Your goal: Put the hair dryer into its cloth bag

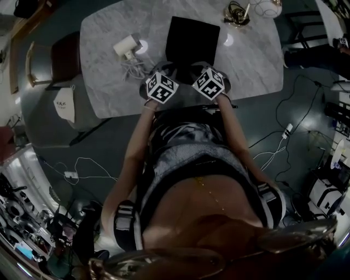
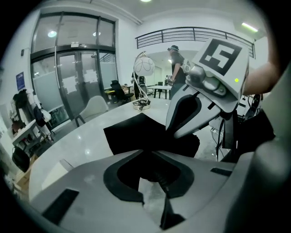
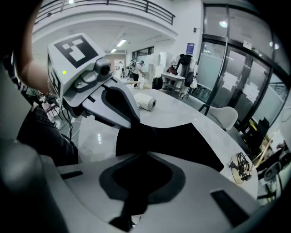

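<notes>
I have both hand-held grippers side by side at the near edge of the counter (image 1: 249, 63), low in the middle of the marble top in the head view. The left hand-held gripper (image 1: 168, 70) has its jaws together, pinched on the near hem of the cloth bag (image 1: 191, 35). The right hand-held gripper (image 1: 203, 68) is likewise clamped on that hem, just beside the left one, with black cloth filling the gap between its pads.

The bag lies flat and dark in the upper middle of the frame, running away from me. The hair dryer (image 1: 126, 48) sits outside it, on the counter to the bag's upper left and near it but apart. Its cord (image 1: 131, 68) is bunched loosely just below it, close to my left gripper.

A lamp (image 1: 238, 13) stands at the counter's far end, upper right, well apart from the bag. A chair (image 1: 54, 60) is drawn up at the left edge of the counter. Cables (image 1: 273, 147) trail over the floor on the right. In the left gripper view a person (image 2: 175, 63) stands far back in the room.
</notes>
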Demonstrator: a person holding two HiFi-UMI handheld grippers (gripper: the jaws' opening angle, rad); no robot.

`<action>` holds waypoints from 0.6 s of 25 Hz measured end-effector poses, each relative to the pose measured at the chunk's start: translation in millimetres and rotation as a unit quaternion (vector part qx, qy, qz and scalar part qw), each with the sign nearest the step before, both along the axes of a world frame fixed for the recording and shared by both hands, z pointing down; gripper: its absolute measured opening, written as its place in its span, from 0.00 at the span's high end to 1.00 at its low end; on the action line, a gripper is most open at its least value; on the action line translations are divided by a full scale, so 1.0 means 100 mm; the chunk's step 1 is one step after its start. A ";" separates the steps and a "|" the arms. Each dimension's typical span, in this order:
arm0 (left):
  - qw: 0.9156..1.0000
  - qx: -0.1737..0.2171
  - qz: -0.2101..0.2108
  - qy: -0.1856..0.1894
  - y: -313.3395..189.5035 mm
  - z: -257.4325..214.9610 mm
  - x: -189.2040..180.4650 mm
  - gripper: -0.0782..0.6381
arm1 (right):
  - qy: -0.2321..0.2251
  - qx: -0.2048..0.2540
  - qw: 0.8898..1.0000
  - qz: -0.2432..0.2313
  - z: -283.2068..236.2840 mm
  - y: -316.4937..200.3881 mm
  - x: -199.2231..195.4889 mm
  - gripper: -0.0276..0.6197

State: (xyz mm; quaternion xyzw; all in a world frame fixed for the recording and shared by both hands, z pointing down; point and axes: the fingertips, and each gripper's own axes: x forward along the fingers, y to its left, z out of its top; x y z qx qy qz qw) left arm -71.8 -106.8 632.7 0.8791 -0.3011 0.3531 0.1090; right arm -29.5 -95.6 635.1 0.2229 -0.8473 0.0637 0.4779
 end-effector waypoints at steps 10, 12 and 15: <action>0.995 -0.035 -0.080 0.056 0.07 0.01 -0.36 0.77 | 0.001 -0.008 1.000 -0.007 0.00 -0.07 -0.10 0.84; 0.992 -0.036 -0.097 0.076 0.06 -0.06 -0.41 0.74 | 0.002 -0.006 1.000 -0.008 0.00 -0.08 -0.10 0.84; 0.981 -0.032 -0.150 0.118 0.02 -0.19 -0.61 0.72 | 0.004 -0.005 1.000 -0.007 0.01 -0.08 -0.10 0.84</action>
